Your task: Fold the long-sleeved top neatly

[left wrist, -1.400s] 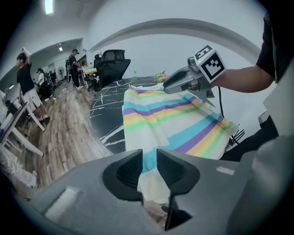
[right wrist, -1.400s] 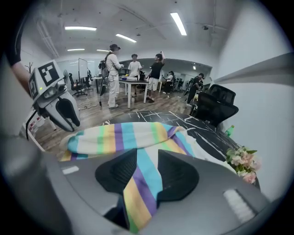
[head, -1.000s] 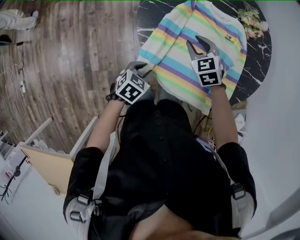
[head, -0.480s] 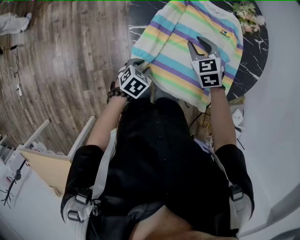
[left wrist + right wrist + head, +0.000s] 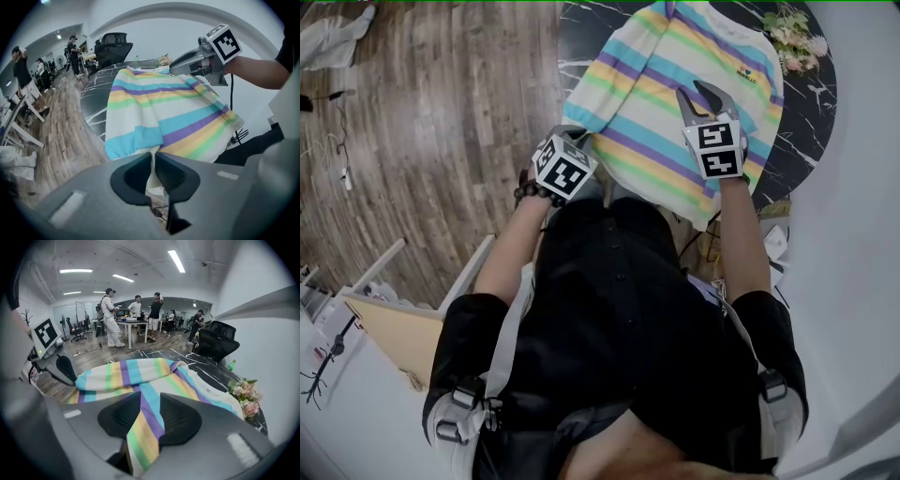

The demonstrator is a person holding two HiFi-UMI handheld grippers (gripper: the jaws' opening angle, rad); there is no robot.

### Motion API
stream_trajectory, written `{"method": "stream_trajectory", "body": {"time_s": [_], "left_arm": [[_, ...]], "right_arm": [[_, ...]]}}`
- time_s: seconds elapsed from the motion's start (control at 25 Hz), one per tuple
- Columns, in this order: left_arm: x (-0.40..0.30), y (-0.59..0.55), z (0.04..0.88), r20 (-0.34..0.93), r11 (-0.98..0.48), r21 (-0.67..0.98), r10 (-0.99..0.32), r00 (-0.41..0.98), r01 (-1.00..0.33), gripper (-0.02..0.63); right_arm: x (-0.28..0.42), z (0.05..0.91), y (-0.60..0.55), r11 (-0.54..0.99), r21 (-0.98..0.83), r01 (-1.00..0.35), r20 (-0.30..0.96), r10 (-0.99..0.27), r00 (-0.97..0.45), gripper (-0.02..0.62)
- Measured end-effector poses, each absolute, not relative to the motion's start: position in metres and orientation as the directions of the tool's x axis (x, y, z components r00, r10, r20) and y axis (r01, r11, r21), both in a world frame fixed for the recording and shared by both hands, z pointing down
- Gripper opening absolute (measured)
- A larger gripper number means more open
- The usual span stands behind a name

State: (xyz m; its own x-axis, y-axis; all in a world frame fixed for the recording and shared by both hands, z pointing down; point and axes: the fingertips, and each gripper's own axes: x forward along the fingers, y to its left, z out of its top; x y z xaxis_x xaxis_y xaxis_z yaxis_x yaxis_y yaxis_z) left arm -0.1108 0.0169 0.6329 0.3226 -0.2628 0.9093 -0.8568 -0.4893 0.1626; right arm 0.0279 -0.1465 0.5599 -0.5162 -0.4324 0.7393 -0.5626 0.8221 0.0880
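L gripper [image 5: 154, 164], low centre of its own view: jaws have just been closing and now pinch a thin fold of the long-sleeved top [image 5: 647, 75] at its hem corner. R gripper [image 5: 150, 411], low centre of its view: jaws partly apart w/ a thicker striped band of hem running between them. Pads look to press on it from both sides, though the angle makes that hard to confirm.

In the head view both grippers sit at the top's near hem, L at centre-left of frame, R at centre-right, well apart. The hem between them hangs over the table's near edge.

Top: horiz. stripes in white, aqua, yellow, green and purple, repeating. Plain white at the chest w/ a small logo, too small to read. It is spread mostly flat on the round black marble-look table [image 5: 591, 28], filling the upper centre of the head view. Collar end is farthest away; sleeves can't be picked out.

Count: 1 top, 2 grippers, 1 table.

Beyond the top: 1 bunch of pink-white flowers [image 5: 797, 42] at upper right on the table, 1 green bottle [image 5: 231, 365], 1 black office chair [image 5: 112, 44] behind the far edge. Wood floor [image 5: 441, 112] fills the left. Approx. 5 people stand far back in the R gripper view.
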Motion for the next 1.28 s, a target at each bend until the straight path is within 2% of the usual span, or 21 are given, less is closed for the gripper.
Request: {"method": "stream_trajectory", "body": {"time_s": [0.24,0.48,0.68,1.28], "left_arm": [[-0.133,0.001,0.595,0.901,-0.433,0.134,-0.322,0.291,-0.892,0.034],[-0.194,-0.029,0.57,0.895,-0.36,0.044,-0.401,0.197,-0.932,0.034],[-0.241,-0.051,0.566,0.875,-0.299,0.085,-0.433,0.215,-0.95,0.032],[-0.32,-0.136,0.571,0.851,-0.488,0.126,-0.394,0.348,-0.863,0.032]], "right_arm": [[0.026,0.549,-0.17,0.831,0.079,-0.55,0.719,-0.43,-0.546,0.132],[0.013,0.547,-0.198,0.83,0.073,-0.553,0.708,-0.434,-0.557,0.13],[-0.002,0.556,-0.208,0.811,0.081,-0.579,0.728,-0.445,-0.521,0.13],[-0.065,0.57,-0.242,0.675,0.113,-0.729,0.773,-0.521,-0.363,0.124]]}}
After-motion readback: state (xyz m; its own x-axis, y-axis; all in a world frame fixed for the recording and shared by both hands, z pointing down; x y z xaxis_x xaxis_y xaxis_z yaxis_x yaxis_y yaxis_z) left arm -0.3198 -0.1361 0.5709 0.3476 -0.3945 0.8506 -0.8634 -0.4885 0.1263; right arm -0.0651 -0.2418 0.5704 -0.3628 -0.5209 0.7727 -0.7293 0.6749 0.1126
